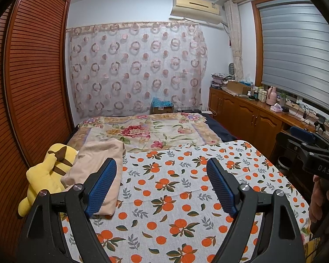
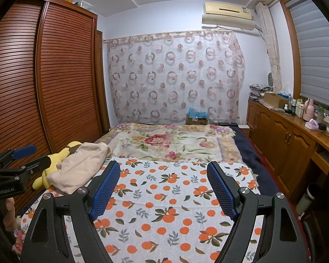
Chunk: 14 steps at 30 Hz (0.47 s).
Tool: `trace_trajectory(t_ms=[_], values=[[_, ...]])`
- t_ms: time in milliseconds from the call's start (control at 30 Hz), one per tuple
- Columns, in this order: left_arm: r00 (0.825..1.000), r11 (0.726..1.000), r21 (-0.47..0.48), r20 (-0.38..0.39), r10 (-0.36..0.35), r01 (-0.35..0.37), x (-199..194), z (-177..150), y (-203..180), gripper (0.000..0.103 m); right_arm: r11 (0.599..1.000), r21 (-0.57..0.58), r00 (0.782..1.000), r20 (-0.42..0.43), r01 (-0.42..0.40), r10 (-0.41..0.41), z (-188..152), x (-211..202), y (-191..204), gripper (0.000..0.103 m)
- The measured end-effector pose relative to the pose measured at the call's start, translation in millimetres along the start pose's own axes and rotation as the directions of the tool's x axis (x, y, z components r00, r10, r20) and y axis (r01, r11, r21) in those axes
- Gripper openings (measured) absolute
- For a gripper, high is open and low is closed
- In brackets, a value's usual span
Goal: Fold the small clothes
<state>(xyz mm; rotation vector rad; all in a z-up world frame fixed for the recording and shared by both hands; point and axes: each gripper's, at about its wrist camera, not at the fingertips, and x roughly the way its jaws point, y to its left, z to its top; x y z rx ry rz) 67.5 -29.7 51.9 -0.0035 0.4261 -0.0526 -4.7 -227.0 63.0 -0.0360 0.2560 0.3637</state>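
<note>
Hovering with jaws apart and nothing held, the left claw (image 1: pixel 162 184) and right claw (image 2: pixel 163 186) are best brought to the beige garment (image 1: pixel 98 171), bunched beside the yellow plush toy (image 1: pixel 48 175), and its corners drawn flat onto the orange-print cloth (image 1: pixel 175 186).

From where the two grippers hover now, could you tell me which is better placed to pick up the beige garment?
Left, probably. The beige garment lies just past the left gripper, whereas the right gripper sits farther away. Both jaws are open.

Beige garment (image 1: pixel 98 171); orange-fruit print cloth (image 1: pixel 175 197); yellow plush (image 1: pixel 46 175).
</note>
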Motion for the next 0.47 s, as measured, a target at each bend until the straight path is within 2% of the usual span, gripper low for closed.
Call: trace_trajectory(t_ms=[467], values=[[1.0,1.0,0.0,0.001,0.0,0.0,-1.2,-0.4,0.7,0.085,1.0,-0.004,1.0,0.006,0.003,-0.003,3.0,0.9,1.4,0.083]])
